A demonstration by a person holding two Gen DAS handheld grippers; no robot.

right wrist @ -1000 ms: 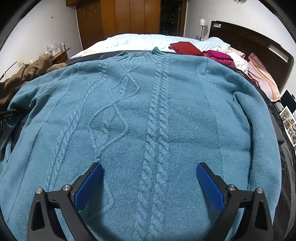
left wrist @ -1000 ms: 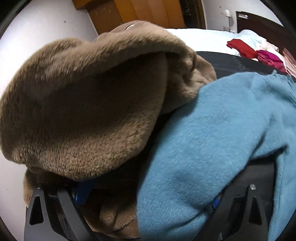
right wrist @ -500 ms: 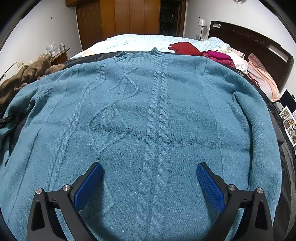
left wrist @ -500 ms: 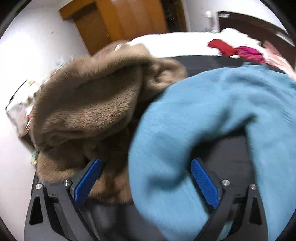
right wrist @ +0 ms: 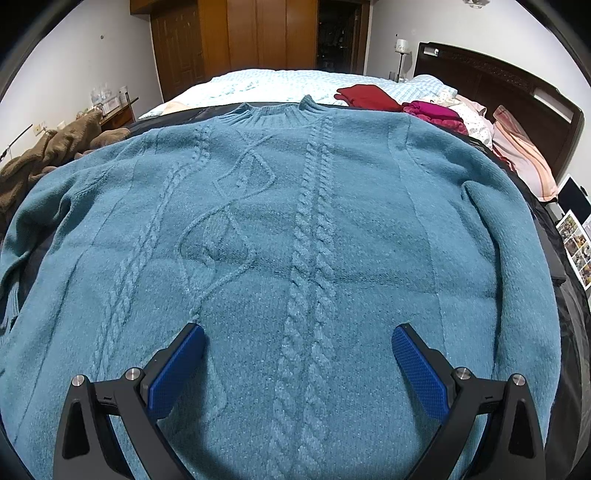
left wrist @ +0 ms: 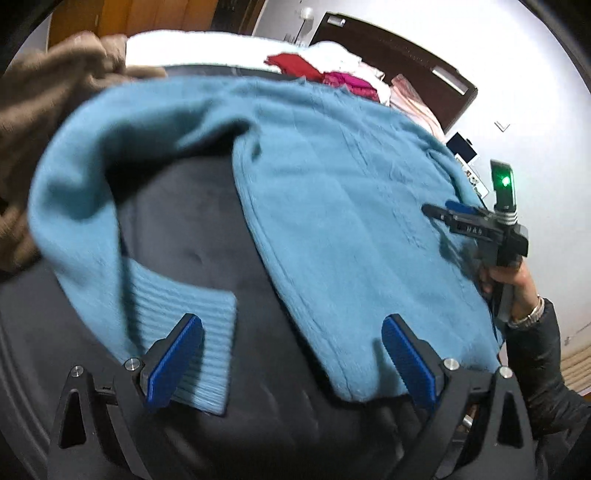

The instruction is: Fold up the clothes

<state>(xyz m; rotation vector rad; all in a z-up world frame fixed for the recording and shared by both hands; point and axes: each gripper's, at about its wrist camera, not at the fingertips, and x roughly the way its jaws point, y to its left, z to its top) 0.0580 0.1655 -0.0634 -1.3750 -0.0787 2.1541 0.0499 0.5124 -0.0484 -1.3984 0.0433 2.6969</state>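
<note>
The left tool (left wrist: 291,360) has let go of the brown fleece garment (left wrist: 33,110) and swung right; it now hangs open above the teal cable-knit sweater (right wrist: 295,240)'s sleeve cuff (left wrist: 192,332). The sweater lies flat, front up, on a dark cover (left wrist: 192,229) over the bed (right wrist: 266,83). The right tool (right wrist: 298,365) hovers open over the hem. Red and magenta clothes (right wrist: 402,103) sit by the headboard (right wrist: 491,79). The left view is blurred.

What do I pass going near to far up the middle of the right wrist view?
Right gripper → blue sweater body → its ribbed collar → light blue bedspread → wooden wardrobe.
</note>
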